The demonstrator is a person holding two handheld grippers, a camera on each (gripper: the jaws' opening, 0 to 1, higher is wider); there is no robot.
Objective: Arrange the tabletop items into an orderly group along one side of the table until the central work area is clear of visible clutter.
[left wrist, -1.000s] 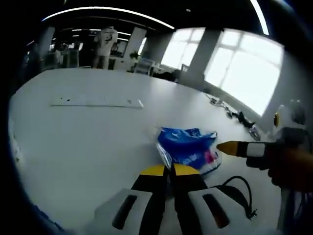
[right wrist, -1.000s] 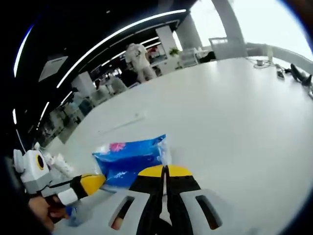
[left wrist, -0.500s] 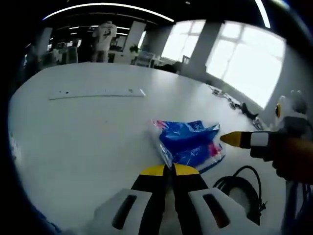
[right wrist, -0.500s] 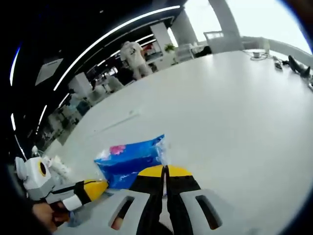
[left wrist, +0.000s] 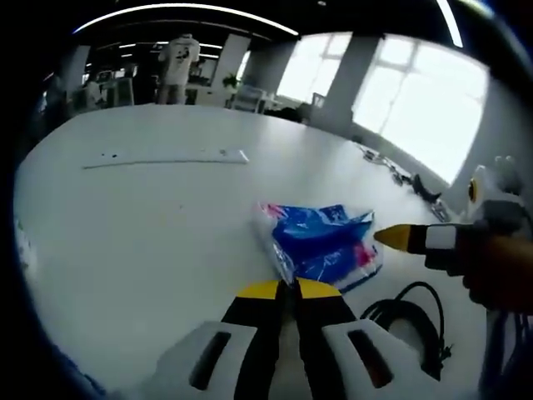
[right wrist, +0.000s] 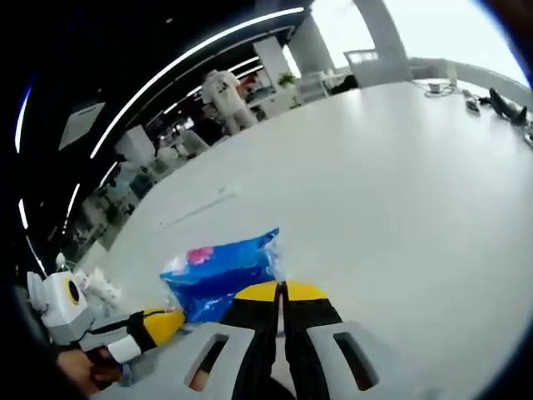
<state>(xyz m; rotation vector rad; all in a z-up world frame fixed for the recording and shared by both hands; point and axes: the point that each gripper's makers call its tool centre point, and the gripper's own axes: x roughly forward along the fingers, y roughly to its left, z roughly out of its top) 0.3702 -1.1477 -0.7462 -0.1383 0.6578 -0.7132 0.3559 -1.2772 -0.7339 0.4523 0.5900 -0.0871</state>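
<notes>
While both pairs of jaws are pressed together with nothing between them, the blue packet (left wrist: 321, 246) lies flat on the white table (left wrist: 125, 242) just past their tips, so neither tool has hold of it. In the left gripper view the left gripper (left wrist: 290, 290) rises from the bottom centre, its yellow-tipped jaws closed to a thin seam and pointing at the packet's near edge, just short of it. From the right edge of that frame the right gripper (left wrist: 398, 237) reaches in, its yellow tip close against the packet's right side; whether it touches cannot be told.

In the right gripper view the right gripper (right wrist: 281, 292) stands at the bottom centre with its jaws together and empty, and the packet (right wrist: 223, 271) sits just left of and above them. The left gripper (right wrist: 158, 323) enters at the lower left, held by a hand (right wrist: 79, 367).

With one tool on each flank, the arrangement looks suited to nudging or herding the packet sideways rather than lifting it; that is a judgement. A coiled black cable (left wrist: 412, 321) lies at the lower right of the left gripper view, close to the packet, and a long white strip (left wrist: 162, 158) lies well apart at the upper left. A person (left wrist: 177, 67) stands far behind the table.
</notes>
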